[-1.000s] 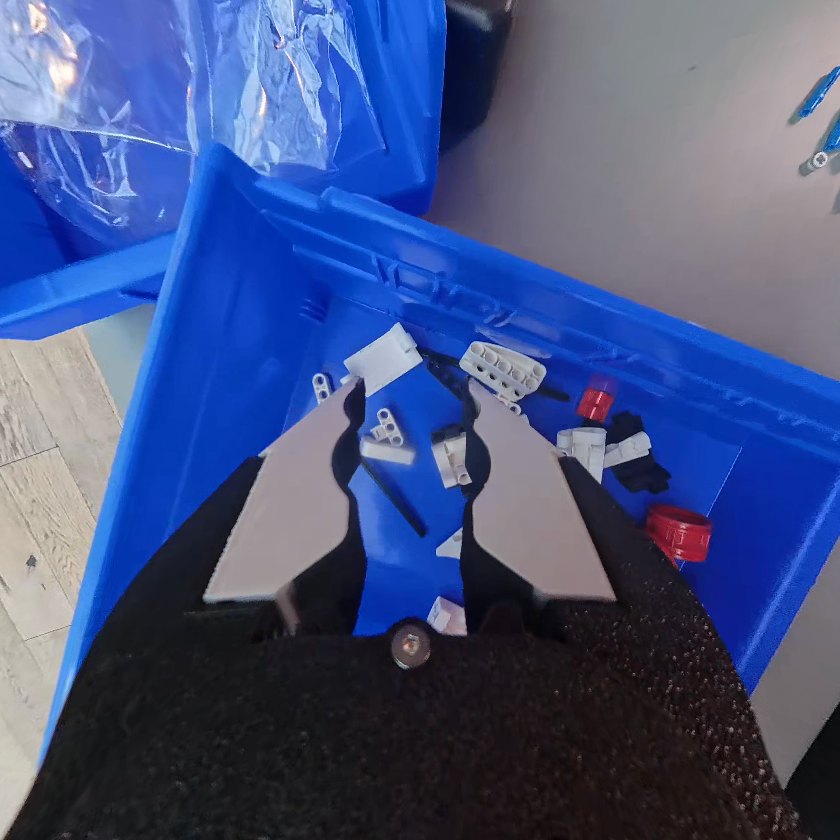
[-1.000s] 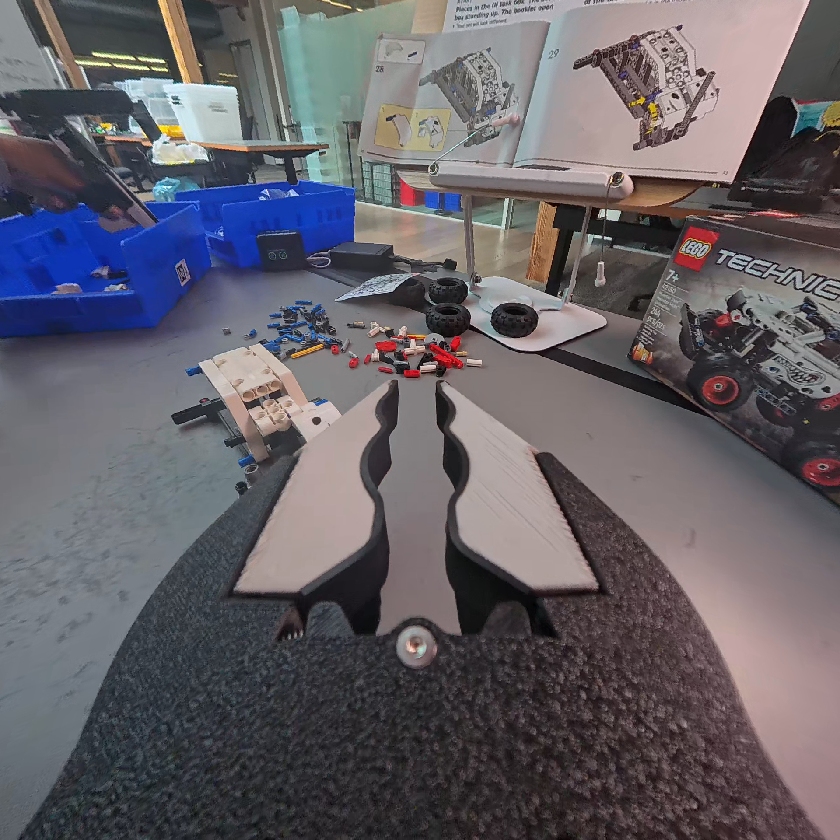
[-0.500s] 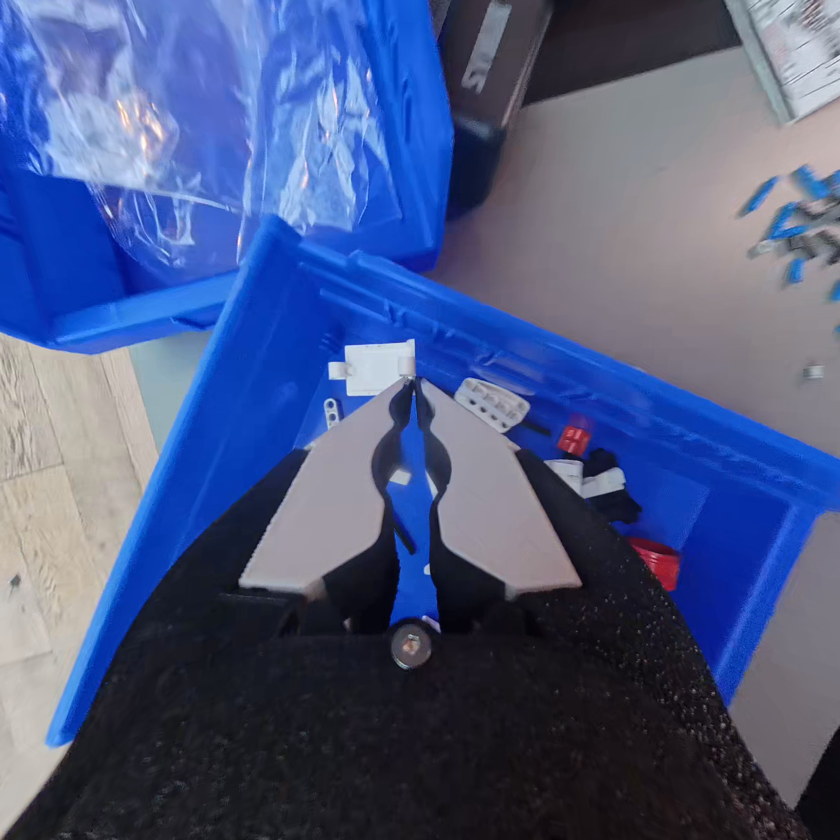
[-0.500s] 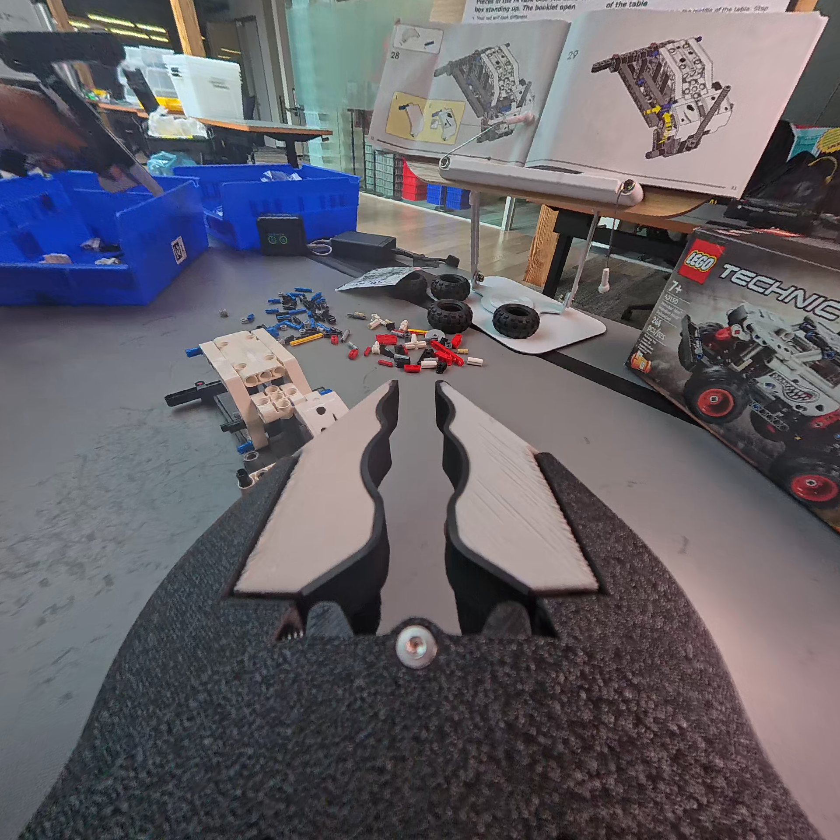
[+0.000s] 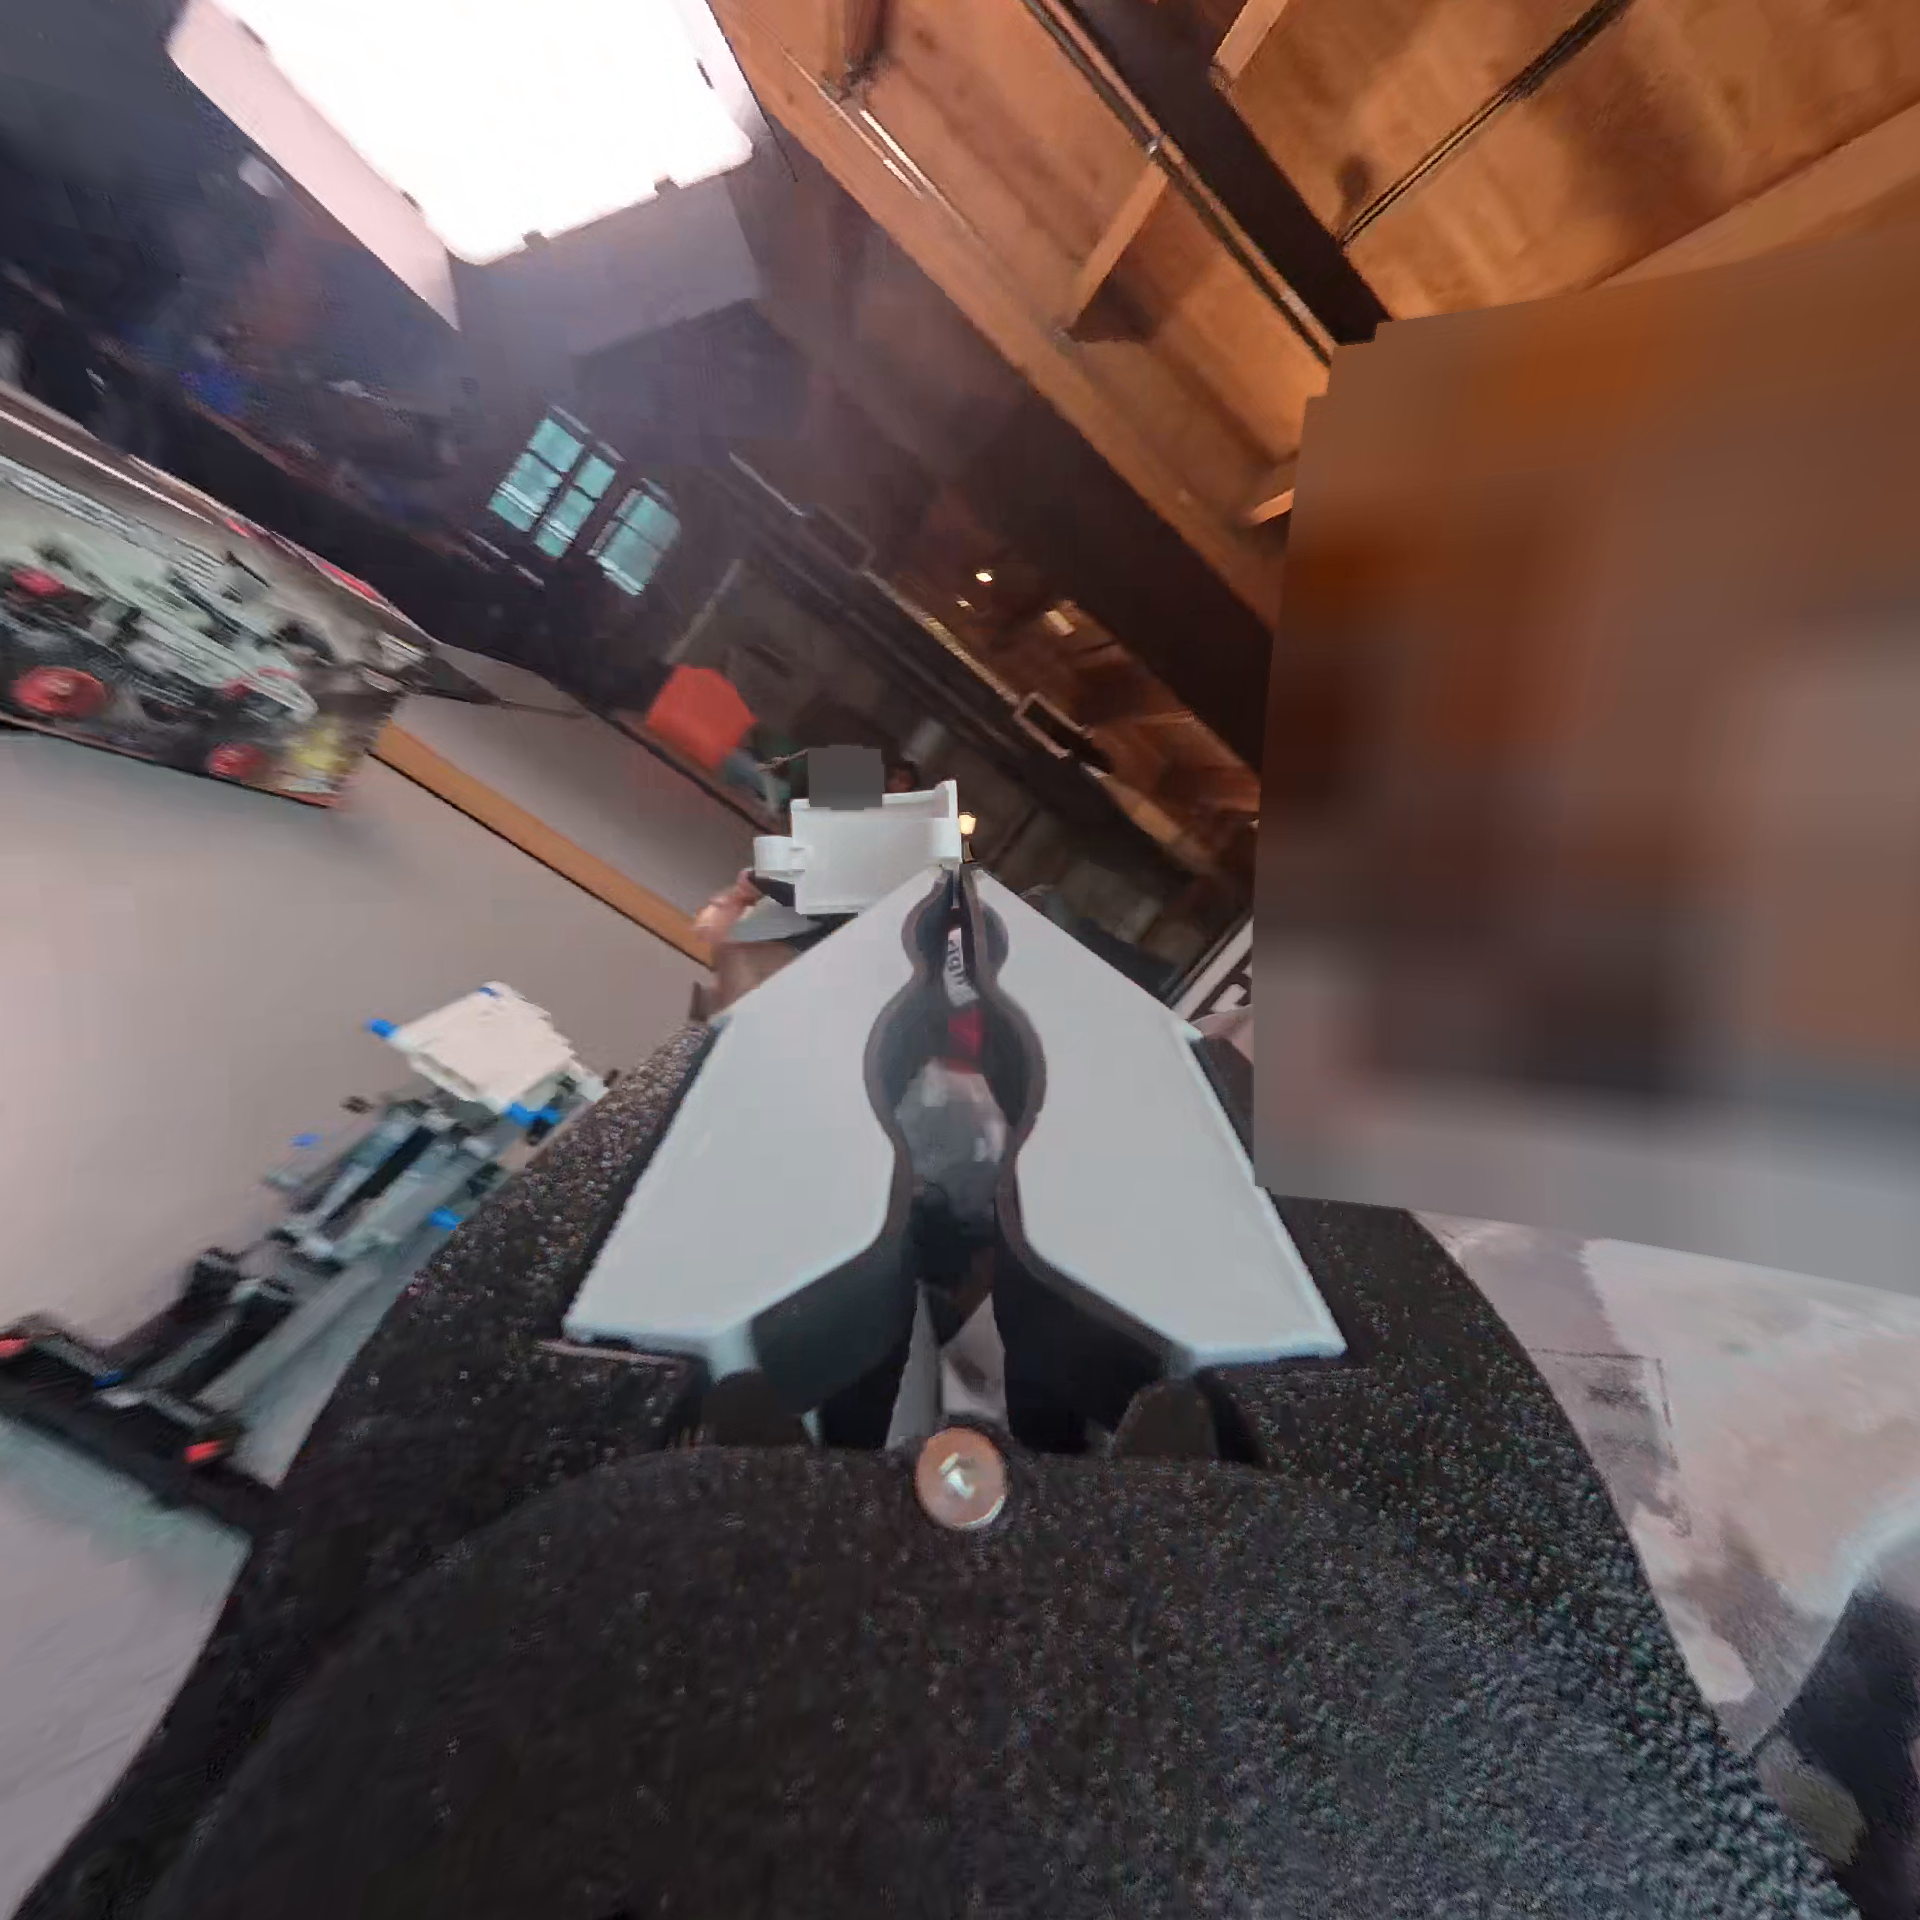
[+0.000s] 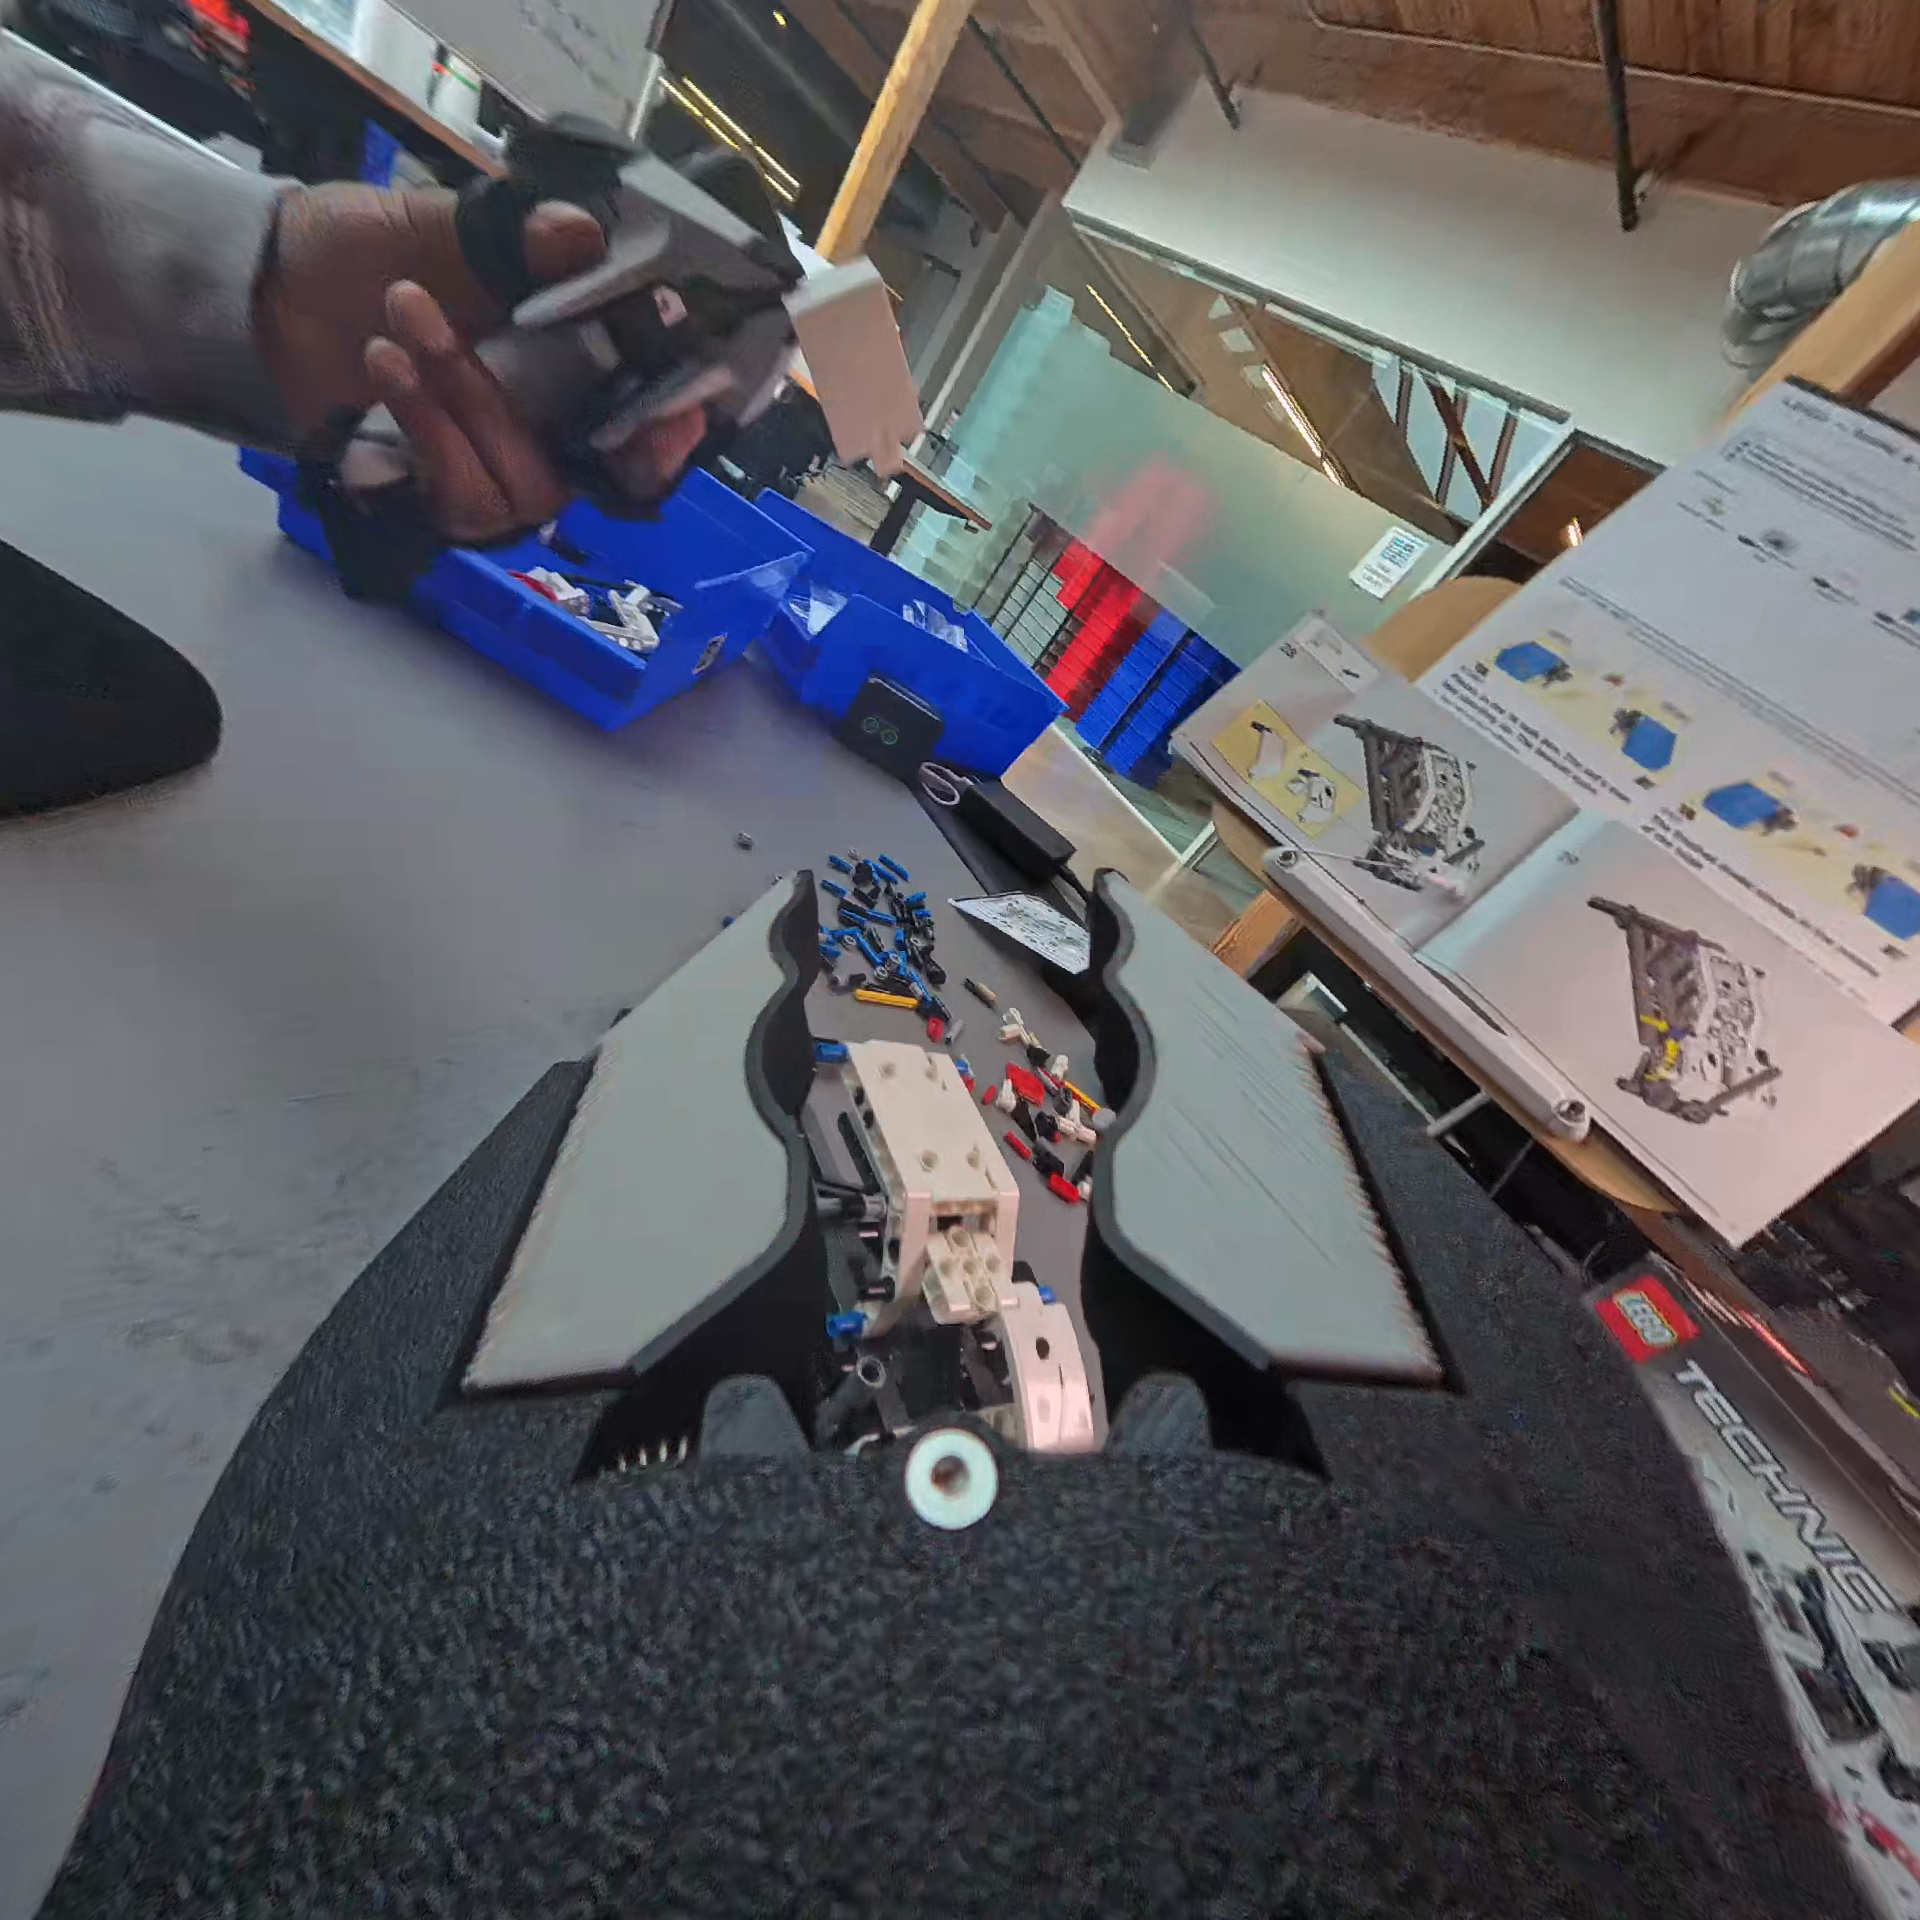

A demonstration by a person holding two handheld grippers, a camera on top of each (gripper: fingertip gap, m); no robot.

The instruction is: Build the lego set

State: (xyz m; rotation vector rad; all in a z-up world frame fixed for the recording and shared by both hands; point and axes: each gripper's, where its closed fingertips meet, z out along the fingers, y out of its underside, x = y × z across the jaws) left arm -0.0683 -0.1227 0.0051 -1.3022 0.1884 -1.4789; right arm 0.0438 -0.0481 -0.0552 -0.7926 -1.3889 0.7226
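Panel [image 5: 868, 854], white, now rides pinched in your left tool [image 5: 953, 881], lifted from the bin [image 6: 582, 634]; right tool [image 6: 948, 904] has spread wide over the chassis [image 6: 925, 1174] at 6 o'clock.

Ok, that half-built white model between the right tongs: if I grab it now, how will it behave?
The half-built model probably feels stiff along its white panels. The dark pins and beams jutting from its side could snag or pop loose. It looks long and narrow, so a grip near one end may let it pivot. The right tongs are open astride it, so closing near the middle seems safer.

two blue bins [image 6: 623, 665], one box [image 6: 1766, 1455] — one booklet [image 6: 1558, 935]
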